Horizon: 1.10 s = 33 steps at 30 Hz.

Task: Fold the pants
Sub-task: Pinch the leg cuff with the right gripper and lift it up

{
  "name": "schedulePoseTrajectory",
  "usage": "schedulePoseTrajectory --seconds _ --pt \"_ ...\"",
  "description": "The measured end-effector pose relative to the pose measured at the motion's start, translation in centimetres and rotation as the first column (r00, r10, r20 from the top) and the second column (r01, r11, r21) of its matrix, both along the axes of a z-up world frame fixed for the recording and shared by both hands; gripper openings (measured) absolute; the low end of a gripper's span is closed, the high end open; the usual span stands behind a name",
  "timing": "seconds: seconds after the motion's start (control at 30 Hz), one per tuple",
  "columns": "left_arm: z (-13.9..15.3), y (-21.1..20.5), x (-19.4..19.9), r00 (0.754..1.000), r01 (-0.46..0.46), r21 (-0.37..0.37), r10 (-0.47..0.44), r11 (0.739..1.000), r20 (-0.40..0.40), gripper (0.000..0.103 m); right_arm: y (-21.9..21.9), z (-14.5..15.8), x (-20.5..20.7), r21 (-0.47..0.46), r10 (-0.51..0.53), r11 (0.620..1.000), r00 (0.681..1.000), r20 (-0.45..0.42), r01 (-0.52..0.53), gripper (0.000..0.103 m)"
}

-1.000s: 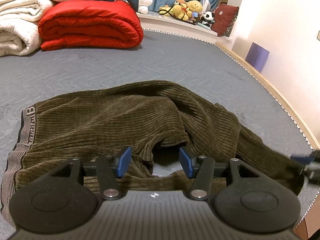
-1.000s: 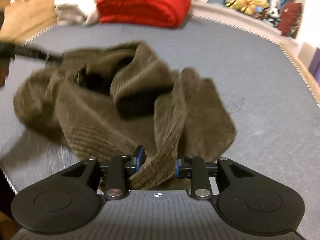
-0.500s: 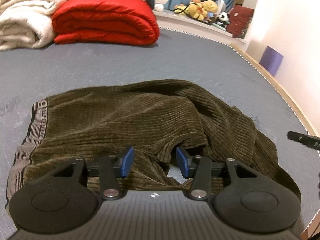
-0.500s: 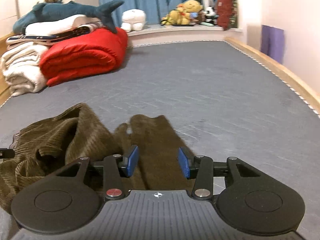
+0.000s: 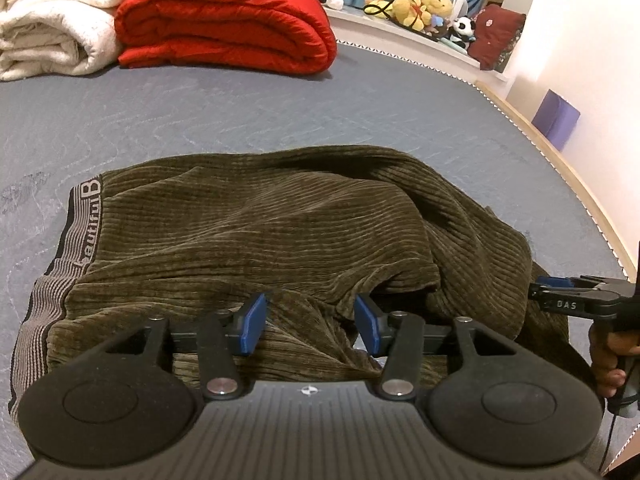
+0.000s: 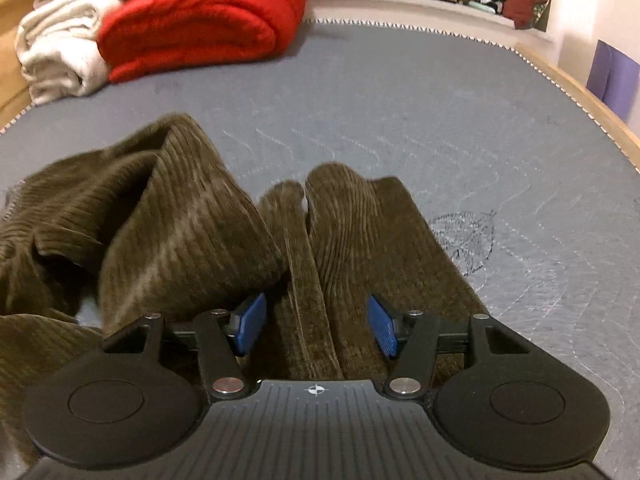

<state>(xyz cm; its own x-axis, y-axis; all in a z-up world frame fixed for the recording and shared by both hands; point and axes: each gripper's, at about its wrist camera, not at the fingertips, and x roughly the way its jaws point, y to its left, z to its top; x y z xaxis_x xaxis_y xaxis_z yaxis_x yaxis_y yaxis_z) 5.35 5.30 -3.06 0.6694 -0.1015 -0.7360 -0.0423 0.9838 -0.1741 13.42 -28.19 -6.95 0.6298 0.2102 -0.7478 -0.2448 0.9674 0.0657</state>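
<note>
We see our left gripper [image 5: 310, 322] parted over the olive corduroy pants [image 5: 280, 236] on the grey mattress [image 5: 240, 112], while our right gripper [image 6: 316, 324], jaws just widened, straddles a leg unclamped.

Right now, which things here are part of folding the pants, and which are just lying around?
Job: pants; left hand-held gripper; right hand-held gripper, jaws just opened, cloth loose between.

Lying about: red quilt; white blanket; plush toys; purple box.
</note>
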Motion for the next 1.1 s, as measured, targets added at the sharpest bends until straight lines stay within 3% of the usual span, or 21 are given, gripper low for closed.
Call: schedulePoseTrajectory --seconds 0.13,0.23,0.3,0.4,0.47,1.1 --pt "0.2 0.2 0.0 1.000 0.006 -0.013 -0.006 1.000 -0.001 0.057 0.7 -0.3 0.3 -0.007 0.010 1.000 1.000 0.000 -0.010 0.058" --pt "0.2 0.1 0.0 1.000 0.010 -0.018 -0.010 1.000 -0.001 0.057 1.0 -0.3 0.3 -0.009 0.019 1.000 1.000 0.006 -0.019 0.051" --pt "0.2 0.1 0.0 1.000 0.010 -0.019 -0.010 1.000 -0.003 0.057 1.2 -0.2 0.3 0.007 0.037 0.999 0.999 0.010 -0.037 0.032" --pt "0.2 0.3 0.0 1.000 0.008 -0.021 -0.008 1.000 -0.003 0.057 1.6 0.0 -0.1 -0.006 0.054 0.999 0.998 0.024 -0.054 0.018" --pt "0.3 0.3 -0.1 1.000 0.007 -0.021 -0.007 1.000 -0.003 0.057 1.7 0.1 -0.4 -0.014 0.059 0.998 0.998 0.035 -0.058 0.014" --pt "0.0 -0.1 -0.1 1.000 0.015 -0.011 -0.015 1.000 -0.011 0.057 -1.2 3.3 -3.0 0.053 0.003 0.999 0.990 0.143 -0.010 0.011"
